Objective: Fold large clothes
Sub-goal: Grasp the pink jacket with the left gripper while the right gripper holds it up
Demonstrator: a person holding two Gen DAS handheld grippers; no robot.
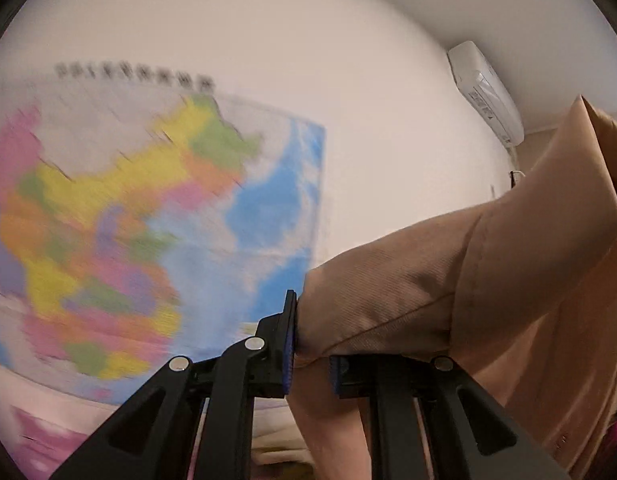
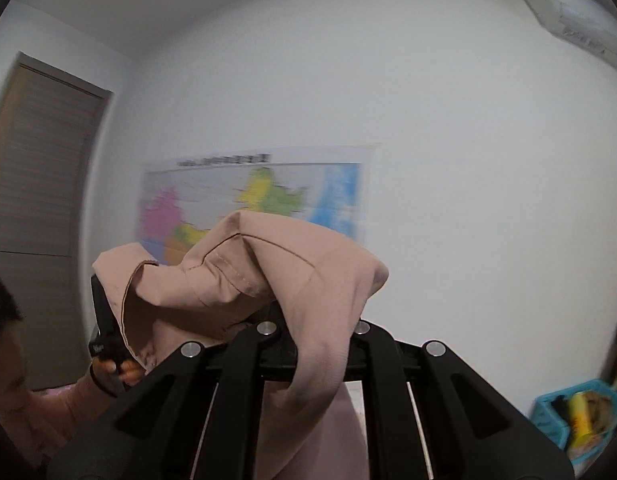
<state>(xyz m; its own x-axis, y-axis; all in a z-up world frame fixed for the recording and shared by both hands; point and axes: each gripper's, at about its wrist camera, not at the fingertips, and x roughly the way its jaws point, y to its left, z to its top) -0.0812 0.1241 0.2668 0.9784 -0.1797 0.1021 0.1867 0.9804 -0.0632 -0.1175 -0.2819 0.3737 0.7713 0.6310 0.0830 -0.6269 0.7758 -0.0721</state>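
- The left tool has its blue-padded fingers clamped nearly together on a fold of a tan garment, which bunches over the right finger and hangs below it
- From that grip the tan garment rises to the right edge of the left wrist view, held up in the air in front of a white wall
- The right tool has its tips buried under the same garment; its jaws are closed down tight on the cloth, which drapes over the linkage and falls between the arms
- In the right wrist view the other tool shows at the far end of the garment, gripped by a hand
- A coloured wall map hangs behind, blurred
- An air conditioner sits high on the wall
- A brown door stands at the left, and a blue basket holding things sits at the lower right
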